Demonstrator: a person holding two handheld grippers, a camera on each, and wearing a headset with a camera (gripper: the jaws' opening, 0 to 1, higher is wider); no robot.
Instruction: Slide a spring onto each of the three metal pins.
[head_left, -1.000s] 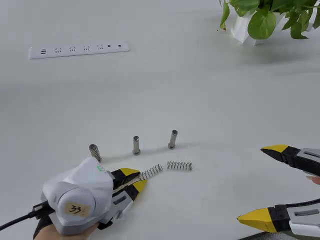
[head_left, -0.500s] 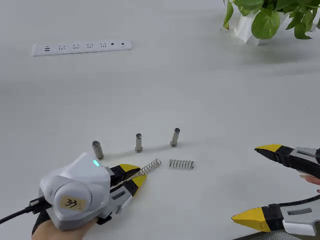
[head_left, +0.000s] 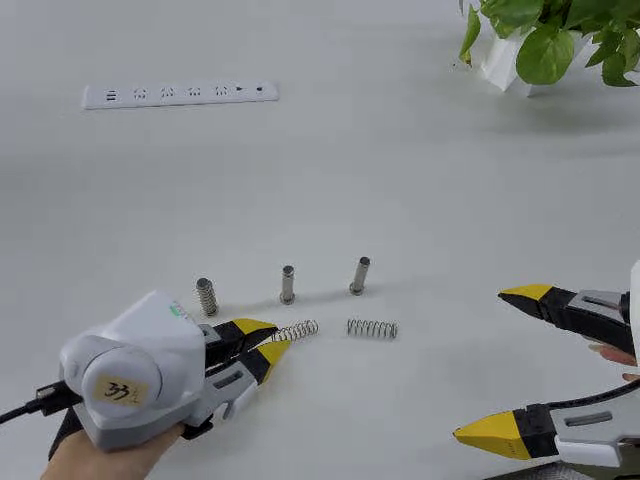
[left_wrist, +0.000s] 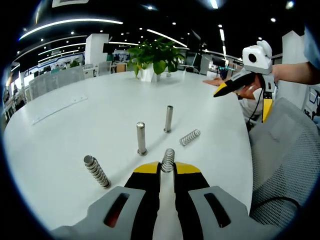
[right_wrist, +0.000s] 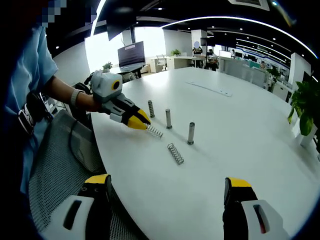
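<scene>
Three metal pins stand in a row on the white table. The left pin (head_left: 206, 296) (left_wrist: 96, 171) wears a spring. The middle pin (head_left: 288, 284) (left_wrist: 141, 138) and the right pin (head_left: 360, 275) (left_wrist: 169, 118) are bare. My left gripper (head_left: 262, 338) (left_wrist: 167, 169) is shut on one end of a spring (head_left: 296, 330) (left_wrist: 168, 159), which points out from its tips just in front of the middle pin. A second spring (head_left: 372, 327) (left_wrist: 190, 137) (right_wrist: 175, 153) lies loose on the table in front of the right pin. My right gripper (head_left: 500, 362) (right_wrist: 167, 186) hangs open and holds nothing, well to the right of the pins.
A white power strip (head_left: 180, 94) lies at the far left of the table. A potted plant (head_left: 545, 40) stands at the far right corner. The near table edge runs just under my right gripper, with a mesh chair (right_wrist: 55, 160) beyond it.
The left gripper has drawn its spring a little to the left, closer to the middle pin. The right gripper has barely moved. The head camera has shifted slightly.
</scene>
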